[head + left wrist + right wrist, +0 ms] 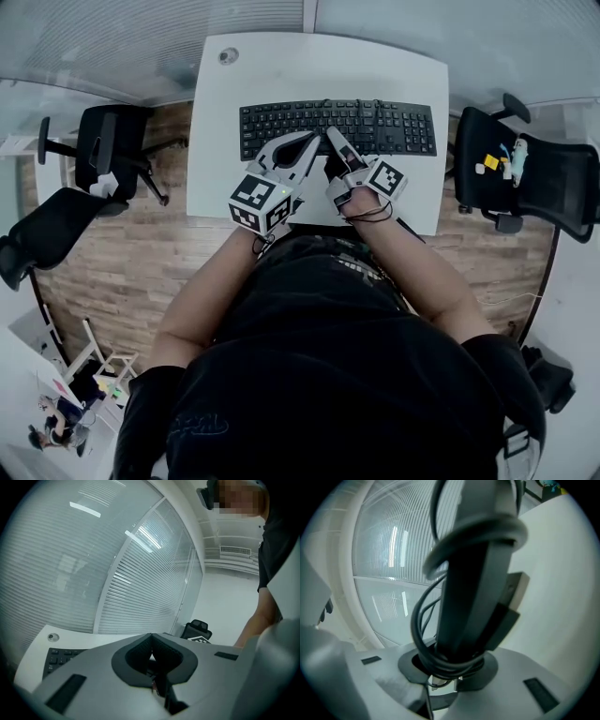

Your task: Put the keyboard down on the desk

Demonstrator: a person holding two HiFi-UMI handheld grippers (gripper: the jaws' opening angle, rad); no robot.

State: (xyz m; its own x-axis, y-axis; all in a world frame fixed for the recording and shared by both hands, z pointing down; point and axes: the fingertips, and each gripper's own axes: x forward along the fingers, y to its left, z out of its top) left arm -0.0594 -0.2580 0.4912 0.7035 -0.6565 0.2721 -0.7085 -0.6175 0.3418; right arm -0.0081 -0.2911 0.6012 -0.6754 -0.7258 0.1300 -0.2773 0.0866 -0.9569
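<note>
The black keyboard (394, 127) lies flat on the white desk (281, 70), its keys up; its left end also shows in the left gripper view (58, 658). My left gripper (311, 139) hovers over the keyboard's near edge, its pads (140, 656) closed together with nothing between them. Just beside it, my right gripper (330, 133) is shut on a dark bundle of black cable (473, 573) with loops wound round it and a USB plug (513, 590) sticking out. That bundle fills the right gripper view and hides what lies beyond it.
One black office chair (108, 150) stands left of the desk. Another chair (525, 173) on the right carries small coloured items. A round grommet (228, 55) sits at the desk's far left corner. Glass walls with blinds (140, 573) run behind the desk.
</note>
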